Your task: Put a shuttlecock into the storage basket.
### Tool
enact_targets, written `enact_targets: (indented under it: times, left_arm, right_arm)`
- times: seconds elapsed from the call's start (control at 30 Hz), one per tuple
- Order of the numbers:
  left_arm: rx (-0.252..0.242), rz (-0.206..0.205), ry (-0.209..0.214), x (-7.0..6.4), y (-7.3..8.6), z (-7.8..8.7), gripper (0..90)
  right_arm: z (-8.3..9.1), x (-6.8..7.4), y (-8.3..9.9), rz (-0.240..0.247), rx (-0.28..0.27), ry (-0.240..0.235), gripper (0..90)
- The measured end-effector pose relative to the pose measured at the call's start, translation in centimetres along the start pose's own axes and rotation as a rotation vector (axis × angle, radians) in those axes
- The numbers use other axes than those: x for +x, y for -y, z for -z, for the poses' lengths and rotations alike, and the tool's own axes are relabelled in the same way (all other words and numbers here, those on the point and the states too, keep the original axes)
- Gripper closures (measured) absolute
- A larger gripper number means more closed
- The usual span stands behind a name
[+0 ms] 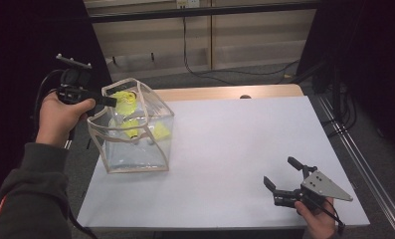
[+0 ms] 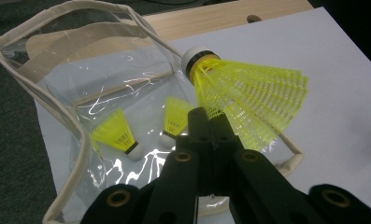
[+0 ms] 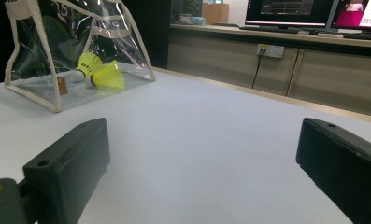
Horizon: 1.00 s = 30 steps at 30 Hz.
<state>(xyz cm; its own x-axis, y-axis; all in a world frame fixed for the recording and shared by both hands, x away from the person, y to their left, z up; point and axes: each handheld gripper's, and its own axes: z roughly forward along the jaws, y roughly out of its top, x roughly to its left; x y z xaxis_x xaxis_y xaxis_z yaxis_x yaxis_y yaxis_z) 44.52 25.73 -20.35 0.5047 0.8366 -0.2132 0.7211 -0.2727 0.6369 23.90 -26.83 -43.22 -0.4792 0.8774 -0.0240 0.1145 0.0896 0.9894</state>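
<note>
Shuttlecock (image 2: pixel 248 105), bright yellow plastic with a white cork tip, sits pinched by its skirt between the pressed-together jaws of your left gripper (image 1: pixel 110 101), held just above the open mouth of a clear pouch (image 1: pixel 157 142) at the left of the white table (image 1: pixel 235 149). Two more yellow shuttlecocks (image 2: pixel 115 135) lie on the pouch floor. It should handle as very light; the meshed skirt looks springy and easy to crush, so keep a gentle pinch near the skirt's edge and let the heavier cork lead downward. The pouch seems soft and floppy, its fabric-bound rim (image 2: pixel 80 140) likely to sag or shift if bumped. Far to the right, near the table's front edge, your right gripper (image 1: pixel 279 177) rests low with its jaws spread wide, holding nothing, well apart from the pouch
</note>
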Motion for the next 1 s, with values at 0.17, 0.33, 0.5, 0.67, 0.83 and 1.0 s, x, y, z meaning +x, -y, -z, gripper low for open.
enact_targets:
  times: [0.17, 0.33, 0.5, 0.67, 0.83, 1.0]
  left_arm:
    - [-0.002, 0.004, -0.005, 0.2, 0.1, 0.1, 90.0]
    - [-0.001, 0.006, -0.011, 0.4, 0.1, 0.2, 90.0]
    - [-0.004, 0.017, -0.022, 0.8, 0.3, 0.0, 90.0]
    - [0.004, 0.022, -0.030, 1.0, 0.4, -0.5, 90.0]
    - [0.015, 0.022, -0.030, 1.0, 0.6, -1.0, 90.0]
    - [0.015, 0.029, -0.039, 1.2, 0.9, -1.4, 90.0]
  right_arm:
    - [0.0, 0.0, 0.0, -0.001, 0.001, 0.002, 2.7]
    - [0.0, 0.0, 0.0, 0.001, -0.001, 0.002, 2.7]
    - [0.0, 0.0, 0.0, -0.001, 0.000, 0.002, 2.7]
    - [0.0, 0.0, 0.0, 0.002, 0.001, 0.002, 2.7]
    - [0.0, 0.0, 0.0, -0.001, 0.000, 0.002, 2.7]
    - [0.0, 0.0, 0.0, -0.003, 0.000, 0.002, 2.7]
